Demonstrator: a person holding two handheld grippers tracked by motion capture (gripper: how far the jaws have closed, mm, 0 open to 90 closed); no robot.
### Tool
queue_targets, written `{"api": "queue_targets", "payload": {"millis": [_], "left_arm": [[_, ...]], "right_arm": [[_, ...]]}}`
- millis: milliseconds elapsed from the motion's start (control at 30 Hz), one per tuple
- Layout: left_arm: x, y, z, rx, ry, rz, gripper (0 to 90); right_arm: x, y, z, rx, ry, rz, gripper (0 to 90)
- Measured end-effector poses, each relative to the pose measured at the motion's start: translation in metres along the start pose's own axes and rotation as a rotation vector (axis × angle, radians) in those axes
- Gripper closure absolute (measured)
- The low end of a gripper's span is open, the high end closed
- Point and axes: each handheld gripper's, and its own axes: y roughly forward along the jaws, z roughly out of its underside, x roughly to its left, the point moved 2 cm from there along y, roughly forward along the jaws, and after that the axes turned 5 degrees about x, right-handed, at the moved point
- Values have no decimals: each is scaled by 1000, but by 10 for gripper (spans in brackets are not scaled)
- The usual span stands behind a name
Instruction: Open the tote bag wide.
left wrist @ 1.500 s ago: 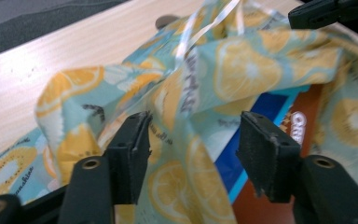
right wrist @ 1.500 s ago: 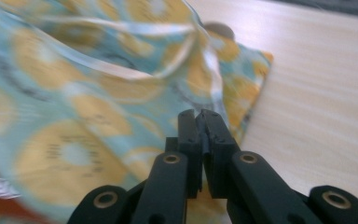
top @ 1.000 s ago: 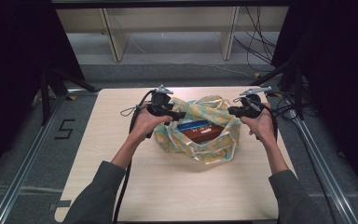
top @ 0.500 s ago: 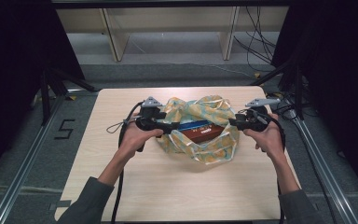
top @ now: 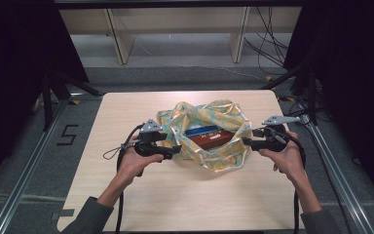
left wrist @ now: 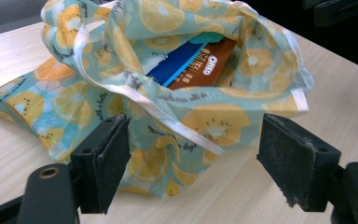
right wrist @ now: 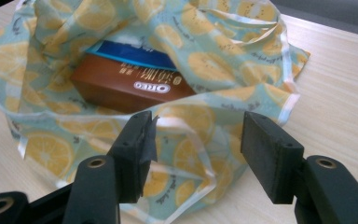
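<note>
— Between both wide-open grippers sits the fruit-print bag (top: 209, 141), box (top: 209, 138) inside; left gripper (left wrist: 205, 161), right gripper (right wrist: 198, 154).
— I'd say each should pinch its near rim squarely before lifting.

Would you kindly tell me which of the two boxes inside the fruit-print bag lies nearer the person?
The brown box; the blue box lies behind it, toward the table's far edge.
</note>
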Motion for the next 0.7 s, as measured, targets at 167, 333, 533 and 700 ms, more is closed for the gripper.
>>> {"api": "queue_targets", "payload": {"millis": [167, 333, 533, 700], "left_arm": [[-8, -6, 14, -4, 10, -1, 222], [-17, -15, 31, -14, 10, 5, 210], [-25, -20, 48, -12, 19, 0, 205], [-27, -21, 62, -3, 46, -17, 202]], "right_arm": [[5, -1, 11, 12, -30, -5, 434], [11, 0, 24, 46, -43, -4, 423], [18, -1, 36, 37, -33, -8, 408], [24, -1, 46, 48, -60, -15, 400]]}}
